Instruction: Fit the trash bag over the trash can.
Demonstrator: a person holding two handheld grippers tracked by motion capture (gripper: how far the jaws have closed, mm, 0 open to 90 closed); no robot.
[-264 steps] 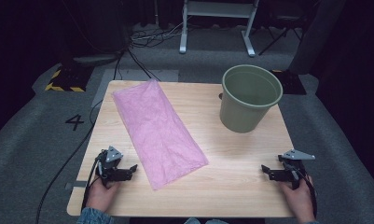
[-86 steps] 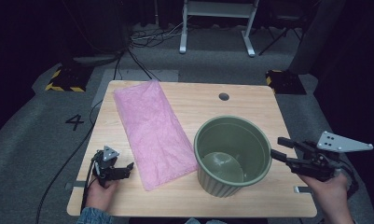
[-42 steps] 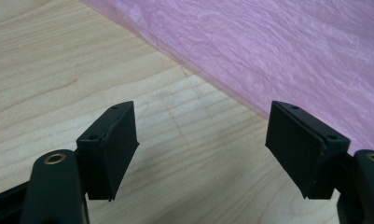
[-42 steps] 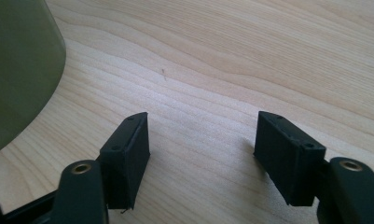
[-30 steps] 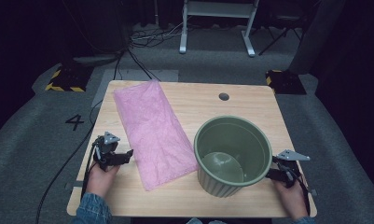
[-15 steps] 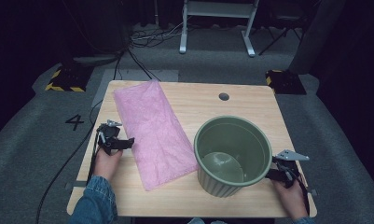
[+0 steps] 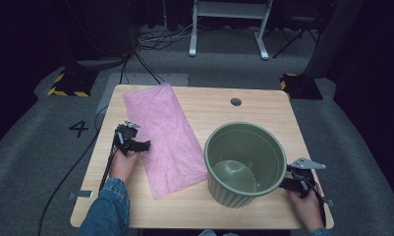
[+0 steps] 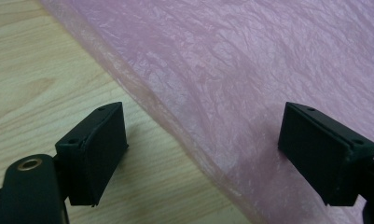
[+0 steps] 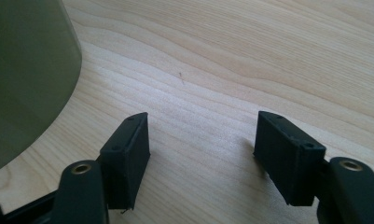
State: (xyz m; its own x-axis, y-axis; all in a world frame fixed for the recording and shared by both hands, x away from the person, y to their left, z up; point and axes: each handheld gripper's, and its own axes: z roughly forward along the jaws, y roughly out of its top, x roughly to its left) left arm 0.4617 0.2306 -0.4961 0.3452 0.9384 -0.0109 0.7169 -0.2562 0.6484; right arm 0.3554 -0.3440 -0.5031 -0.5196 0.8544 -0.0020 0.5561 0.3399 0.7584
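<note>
A crinkled pink plastic bag [image 7: 165, 135] lies flat across the left half of the wooden table [image 7: 263, 110]. My left gripper [image 7: 144, 145] hovers at the bag's left edge; its jaws have just been opening and stand open. In the left gripper view the bag [image 8: 250, 74] has its edge running between the jaws, and the pads do not press on it [image 8: 205, 156]. A green ribbed bin [image 7: 244, 162] stands upright at the front right. My right gripper [image 7: 283, 185] rests just right of the bin, open over bare wood [image 9: 203, 156], with the bin's wall [image 9: 26, 74] to one side.
A round cable hole [image 7: 236, 102] sits in the table near the far edge. A black cable [image 7: 69, 174] trails from the left gripper off the table's left side. Grey floor with a "4" mark [image 7: 79, 129] surrounds the table.
My left hand has moved forward and right to the pink bag's edge. The right hand and the bin have stayed where they were.
</note>
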